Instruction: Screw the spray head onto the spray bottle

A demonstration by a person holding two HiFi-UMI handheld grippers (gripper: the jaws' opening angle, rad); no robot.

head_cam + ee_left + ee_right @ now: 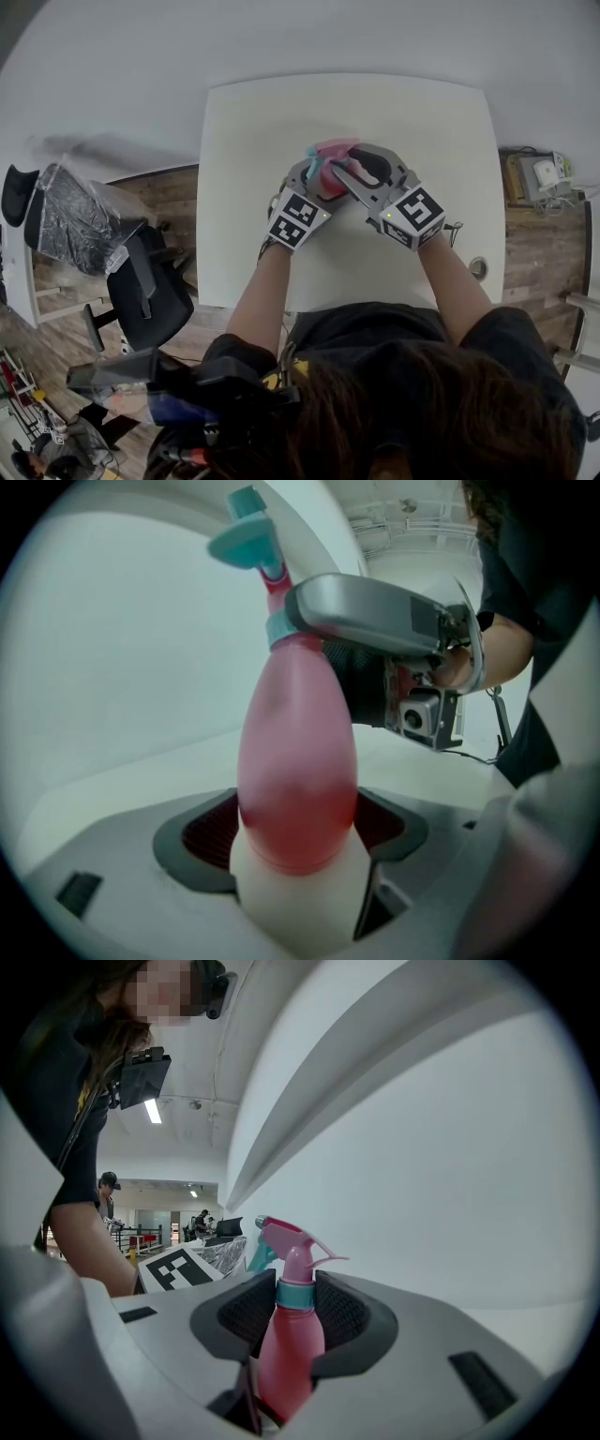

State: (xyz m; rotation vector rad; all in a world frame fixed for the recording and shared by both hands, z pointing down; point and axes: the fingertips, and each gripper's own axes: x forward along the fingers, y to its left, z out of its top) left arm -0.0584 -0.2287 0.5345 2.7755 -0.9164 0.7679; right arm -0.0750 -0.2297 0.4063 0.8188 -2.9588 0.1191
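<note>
The pink spray bottle (330, 169) is held over the middle of the white table (422, 122) between both grippers. In the left gripper view its pink body and white base (298, 799) fill the gap between the pads, and my left gripper (298, 841) is shut on it. The pink spray head (286, 1241) with its teal nozzle sits on the bottle's neck. My right gripper (295, 1312) is shut on the teal collar (294, 1295) of that head. From the left gripper view the right gripper's grey finger (375, 611) crosses the collar (279, 628).
A black office chair (150, 291) stands off the table's left front corner, with a plastic-wrapped object (70, 220) beyond it. A round cable hole (479, 268) is near the table's right front edge. A low unit with devices (539, 173) stands to the right.
</note>
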